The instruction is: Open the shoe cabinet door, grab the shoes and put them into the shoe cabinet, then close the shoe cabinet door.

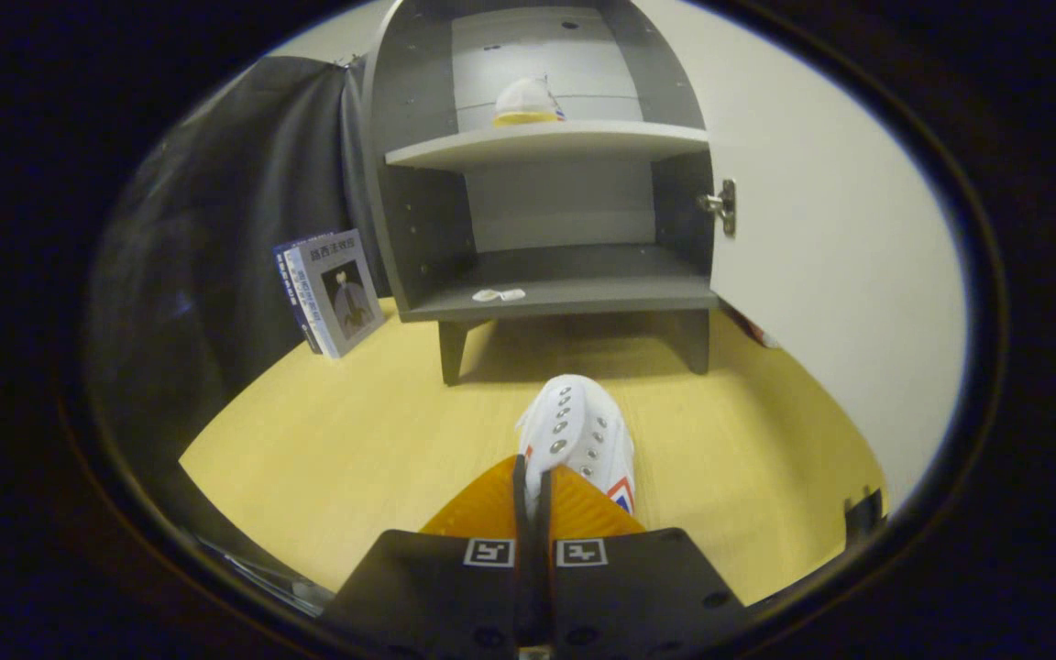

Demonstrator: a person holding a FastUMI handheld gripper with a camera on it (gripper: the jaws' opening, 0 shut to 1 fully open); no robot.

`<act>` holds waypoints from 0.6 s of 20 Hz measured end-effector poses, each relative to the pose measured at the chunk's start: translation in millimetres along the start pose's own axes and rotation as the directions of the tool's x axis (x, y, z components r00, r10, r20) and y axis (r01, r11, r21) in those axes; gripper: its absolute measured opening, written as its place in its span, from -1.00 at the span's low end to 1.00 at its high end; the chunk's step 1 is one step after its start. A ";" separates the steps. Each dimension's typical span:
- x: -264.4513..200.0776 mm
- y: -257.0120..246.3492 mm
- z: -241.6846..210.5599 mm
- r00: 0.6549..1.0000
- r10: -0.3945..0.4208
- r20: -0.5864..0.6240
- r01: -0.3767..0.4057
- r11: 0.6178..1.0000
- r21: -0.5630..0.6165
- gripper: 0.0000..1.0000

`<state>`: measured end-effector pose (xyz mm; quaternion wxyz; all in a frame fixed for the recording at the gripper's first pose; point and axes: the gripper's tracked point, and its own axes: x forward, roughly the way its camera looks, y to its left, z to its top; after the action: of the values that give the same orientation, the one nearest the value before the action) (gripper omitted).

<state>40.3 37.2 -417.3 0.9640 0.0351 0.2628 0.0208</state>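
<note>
Shoe [580, 435], white with metal eyelets, is pinched at its rear edge by the nearly closed tool [533, 490] and hangs toe-forward above the yellow surface [326, 449]. Keep it level (the grip looks thin) while carrying it toward the open shoe cabinet [546, 202], whose lower shelf [574, 275] is free.

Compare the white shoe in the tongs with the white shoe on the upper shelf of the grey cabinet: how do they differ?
The white lace-up shoe in the tongs is clamped between both fingers, out in front of the grey shoe cabinet above the yellow wooden floor; the white shoe with a yellow sole rests on the upper shelf. The held one shows its eyelets from above; the shelved one looks smaller, being farther. Both are white.
</note>
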 end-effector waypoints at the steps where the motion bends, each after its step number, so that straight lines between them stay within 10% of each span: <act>1: -4.3 2.4 16.1 1.000 0.001 0.012 -0.001 1.000 -0.005 -0.95; 12: -75.0 15.6 209.9 0.971 -0.128 0.200 0.138 0.990 -0.041 -0.96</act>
<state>82.1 36.5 -197.7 0.9851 -0.0068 0.1671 -0.0403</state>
